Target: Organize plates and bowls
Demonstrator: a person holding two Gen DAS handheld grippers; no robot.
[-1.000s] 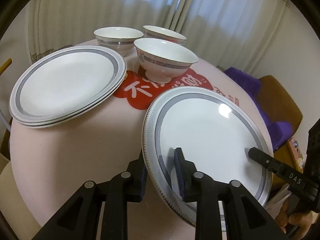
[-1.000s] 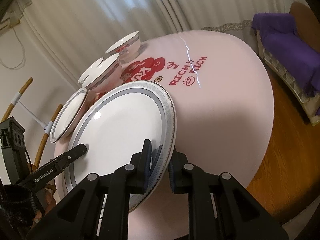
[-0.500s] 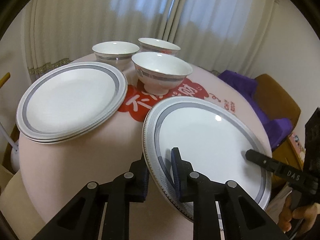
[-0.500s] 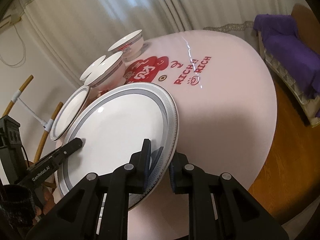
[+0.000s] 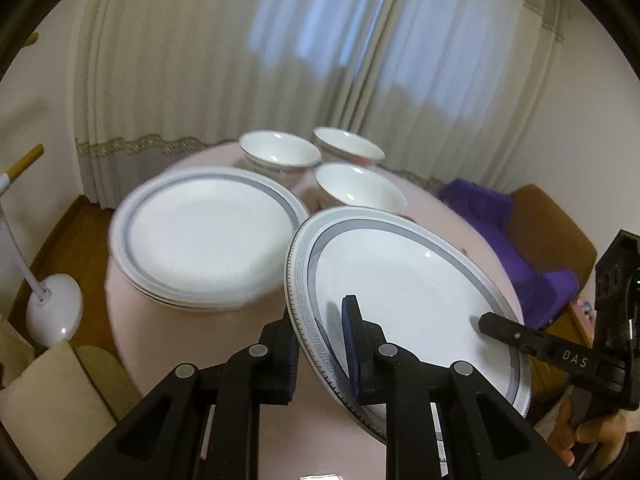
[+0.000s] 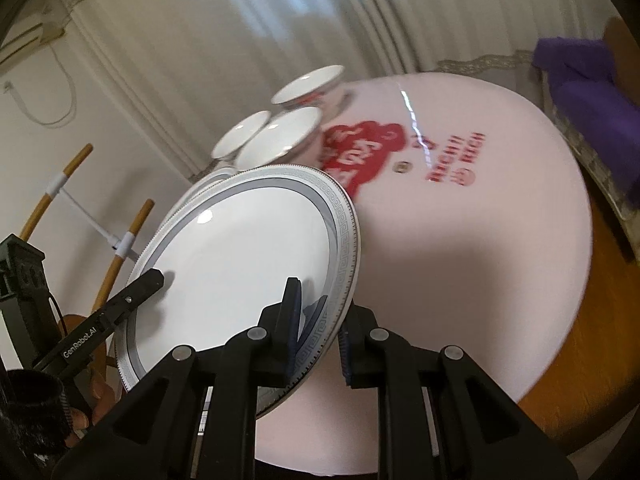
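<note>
- Pinching the near-left rim of a grey-banded plate (image 5: pixel 404 280), the left tool (image 5: pixel 320 344) has just closed its jaws onto it, one pad above and one below.
- Right tool (image 6: pixel 316 320) grips the opposite rim of that plate, low centre in the right wrist view.
- Held plate sits tilted above the pink bench (image 6: pixel 480 272), lower centre in both views.
- Stacked plates (image 5: pixel 208 236) rest on the bench at centre left, just beside the held one.
- Three bowls (image 5: pixel 360 188) stand close together behind, upper centre.
- A purple cloth (image 5: pixel 520 240) lies at right.
</note>
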